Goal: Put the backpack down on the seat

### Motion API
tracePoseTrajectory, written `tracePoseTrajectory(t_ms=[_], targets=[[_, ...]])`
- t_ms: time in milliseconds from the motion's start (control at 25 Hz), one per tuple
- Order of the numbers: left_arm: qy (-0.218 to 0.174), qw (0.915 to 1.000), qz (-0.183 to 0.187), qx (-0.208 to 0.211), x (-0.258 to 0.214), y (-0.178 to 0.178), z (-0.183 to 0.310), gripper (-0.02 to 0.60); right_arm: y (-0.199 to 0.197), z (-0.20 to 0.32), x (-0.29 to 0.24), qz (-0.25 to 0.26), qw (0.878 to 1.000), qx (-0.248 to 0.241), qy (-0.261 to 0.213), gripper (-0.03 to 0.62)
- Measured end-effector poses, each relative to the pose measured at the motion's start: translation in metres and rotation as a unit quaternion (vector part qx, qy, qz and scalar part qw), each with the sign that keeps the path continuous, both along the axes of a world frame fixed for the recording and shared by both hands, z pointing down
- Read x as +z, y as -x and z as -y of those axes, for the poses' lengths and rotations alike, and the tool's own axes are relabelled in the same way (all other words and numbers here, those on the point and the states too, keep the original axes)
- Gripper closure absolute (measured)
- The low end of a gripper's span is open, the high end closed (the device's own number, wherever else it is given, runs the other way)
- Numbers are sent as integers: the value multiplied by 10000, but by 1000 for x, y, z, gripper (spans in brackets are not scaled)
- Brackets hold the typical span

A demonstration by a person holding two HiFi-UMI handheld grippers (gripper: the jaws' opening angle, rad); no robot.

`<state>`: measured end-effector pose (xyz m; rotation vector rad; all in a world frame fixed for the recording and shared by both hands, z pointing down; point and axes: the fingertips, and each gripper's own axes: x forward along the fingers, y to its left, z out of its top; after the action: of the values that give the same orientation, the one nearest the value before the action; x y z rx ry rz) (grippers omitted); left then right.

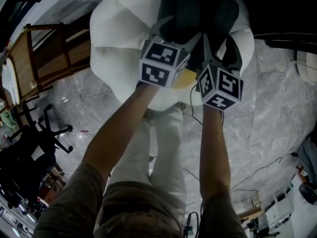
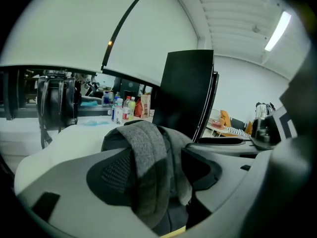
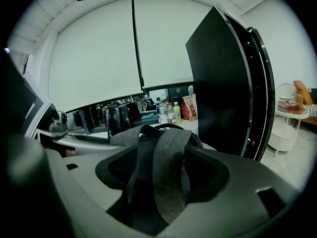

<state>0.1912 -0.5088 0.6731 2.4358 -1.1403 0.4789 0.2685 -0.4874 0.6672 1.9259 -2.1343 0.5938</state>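
A dark grey backpack (image 1: 198, 9) lies on top of a white, rounded soft seat (image 1: 116, 38). My left gripper (image 1: 176, 31) sits at its near left side, my right gripper (image 1: 221, 51) at its near right. In the left gripper view a grey shoulder strap (image 2: 148, 167) runs between the wide-apart jaws of the left gripper (image 2: 153, 182), with gaps on both sides. In the right gripper view the right gripper (image 3: 163, 182) stands just as wide around another grey strap (image 3: 166, 172). Neither pair of pads presses on the cloth.
A wooden frame (image 1: 44, 58) and a black office chair (image 1: 37, 133) stand at the left on the marble floor (image 1: 267, 133), where cables trail. A tall black panel (image 2: 190, 93) rises behind the seat. Bottles (image 2: 124, 108) stand on a far counter.
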Motion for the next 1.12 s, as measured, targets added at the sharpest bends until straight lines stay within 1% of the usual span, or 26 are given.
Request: tracePoseTrajectory(t_ms=[40,280,320,400,440,480,520,560,640,680,720,840,960,1120], targets=[[33,10000,17,-7,0,1,-2,266,-1,-1,-2,4,10000,45,-9,304],[89,10000,-11,39,-5,2,-10,267,-1,-4,-6,93,9999,65,62,304],[107,9999,-26,45,-6,2,-11,275,0,-5,-6,115,9999,51,70,304],[74,9999,-69,36,-11,4,-13,325,3,-6,-9,170,9998,16,81,316],[32,10000,-78,27,-15,4,-14,343,5,-8,-11,221,9997,-8,82,338],[-10,10000,-80,24,-20,5,-15,367,7,-10,-13,290,9995,-32,83,391],[-41,10000,-81,30,-25,5,-17,411,9,-11,-16,358,9993,-52,90,404],[-53,9999,-82,43,-30,5,-19,433,11,-13,-18,405,9991,-69,104,406],[-6,10000,-65,66,-37,6,-23,521,15,-18,-25,437,9989,-118,130,503],[57,9999,-46,84,-39,7,-26,557,18,-22,-30,440,9988,-160,139,568],[133,9998,-33,117,-42,7,-30,581,22,-26,-34,451,9986,-212,156,591],[287,9994,-53,161,-56,9,-43,581,32,-42,-45,560,9976,-311,277,591],[466,9988,-118,46,-74,14,-53,581,35,-52,-63,725,9965,-175,372,591],[552,9983,-169,-65,-108,23,-65,581,35,-61,-101,988,9943,7,388,591]])
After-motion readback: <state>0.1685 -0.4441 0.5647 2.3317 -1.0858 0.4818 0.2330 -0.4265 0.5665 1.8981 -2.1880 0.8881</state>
